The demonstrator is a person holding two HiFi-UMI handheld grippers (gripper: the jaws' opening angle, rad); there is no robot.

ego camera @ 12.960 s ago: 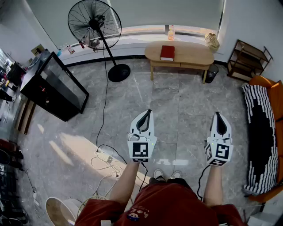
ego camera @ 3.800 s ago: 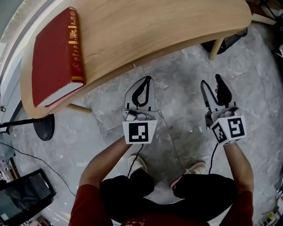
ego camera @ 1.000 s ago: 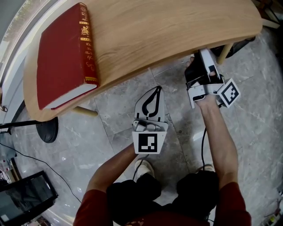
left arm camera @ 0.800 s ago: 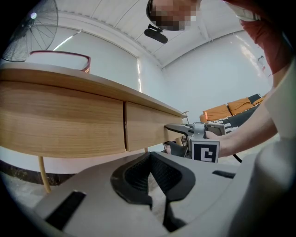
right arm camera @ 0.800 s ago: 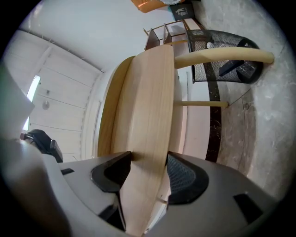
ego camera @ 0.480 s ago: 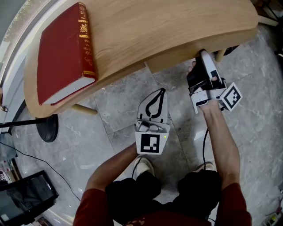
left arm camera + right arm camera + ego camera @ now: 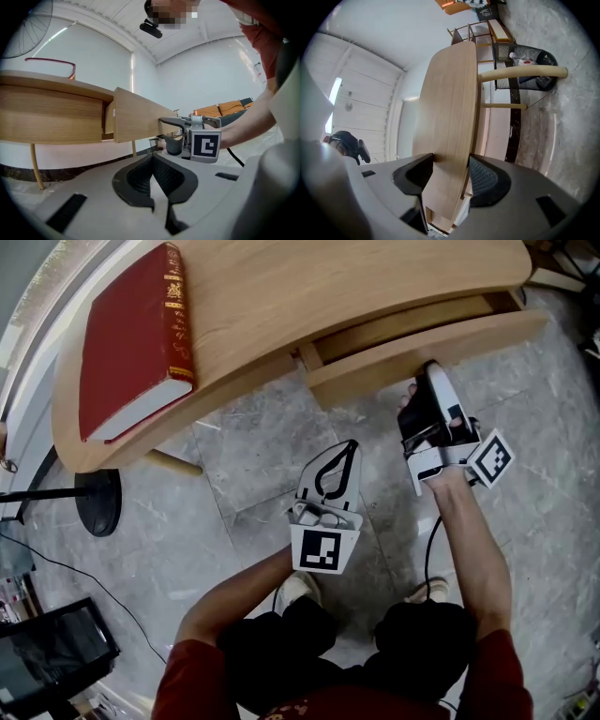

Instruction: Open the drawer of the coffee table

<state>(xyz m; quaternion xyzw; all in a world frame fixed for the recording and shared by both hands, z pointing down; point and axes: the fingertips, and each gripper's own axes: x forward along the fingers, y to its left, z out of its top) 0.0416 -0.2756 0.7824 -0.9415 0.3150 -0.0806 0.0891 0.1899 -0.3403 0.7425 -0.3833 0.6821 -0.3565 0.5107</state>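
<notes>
Wooden tabletop; drawer interior mostly unseen

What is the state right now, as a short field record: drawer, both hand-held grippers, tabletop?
Drawer: light-wood drawer, partly pulled out of the oval light-wood coffee table
Right hand-held gripper: jaws clamped on the drawer's front panel
Left hand-held gripper: jaws together, empty, held over the floor in front of the table
Tabletop: red hardcover book lying flat at the end on the head view's left
</notes>
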